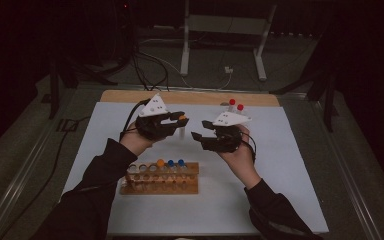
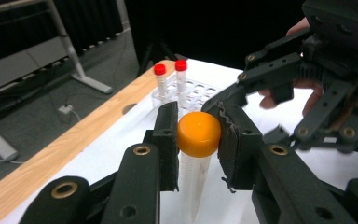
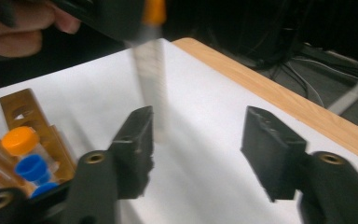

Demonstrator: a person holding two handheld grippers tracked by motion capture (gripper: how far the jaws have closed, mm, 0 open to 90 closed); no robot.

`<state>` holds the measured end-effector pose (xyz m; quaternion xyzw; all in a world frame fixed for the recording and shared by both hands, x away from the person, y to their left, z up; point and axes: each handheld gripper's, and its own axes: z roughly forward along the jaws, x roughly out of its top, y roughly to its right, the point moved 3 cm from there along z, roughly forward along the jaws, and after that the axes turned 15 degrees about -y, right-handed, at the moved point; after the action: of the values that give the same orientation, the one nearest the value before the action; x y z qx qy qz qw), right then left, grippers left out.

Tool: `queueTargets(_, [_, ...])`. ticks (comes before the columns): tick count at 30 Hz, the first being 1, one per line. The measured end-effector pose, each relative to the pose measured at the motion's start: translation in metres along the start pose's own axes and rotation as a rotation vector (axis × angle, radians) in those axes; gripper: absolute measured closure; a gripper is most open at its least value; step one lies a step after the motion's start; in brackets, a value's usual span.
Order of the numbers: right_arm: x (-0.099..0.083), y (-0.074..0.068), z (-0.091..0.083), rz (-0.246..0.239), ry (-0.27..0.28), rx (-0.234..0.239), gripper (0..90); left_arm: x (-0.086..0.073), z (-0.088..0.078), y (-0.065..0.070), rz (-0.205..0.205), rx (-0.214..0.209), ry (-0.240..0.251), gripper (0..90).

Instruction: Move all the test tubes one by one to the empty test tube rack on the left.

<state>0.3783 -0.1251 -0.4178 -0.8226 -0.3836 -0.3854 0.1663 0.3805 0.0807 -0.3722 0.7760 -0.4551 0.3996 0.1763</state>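
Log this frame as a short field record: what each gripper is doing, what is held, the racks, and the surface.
held item: orange-capped tube, hanging clear above the table
left gripper: shut on the tube's cap, one finger on each side
right gripper: open, nothing between its fingers; the tube hangs just beyond them
wooden rack: near edge of the table, holds one orange-capped and two blue-capped tubes
clear rack: far side, two red-capped tubes standing in it
surface: white sheet on a wooden table
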Motion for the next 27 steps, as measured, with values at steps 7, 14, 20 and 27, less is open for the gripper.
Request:
queueTargets(7, [-0.005, 0.008, -0.006, 0.048, 0.003, -0.021, 27.3, -0.015, -0.027, -0.004, -0.018, 0.04, 0.003, 71.5])
queueTargets(14, [-0.007, 0.014, -0.008, 0.106, 0.02, -0.046, 3.4, -0.032, -0.05, -0.004, -0.026, 0.069, -0.01, 71.5])
queueTargets(20, [-0.01, 0.018, -0.012, 0.108, 0.022, -0.018, 0.0, -0.047, -0.067, -0.003, -0.047, 0.087, -0.001, 71.5])
queueTargets(27, [-0.013, 0.022, -0.016, 0.129, 0.018, 0.008, 0.0, -0.064, -0.072, 0.005, -0.069, 0.074, -0.01, 71.4])
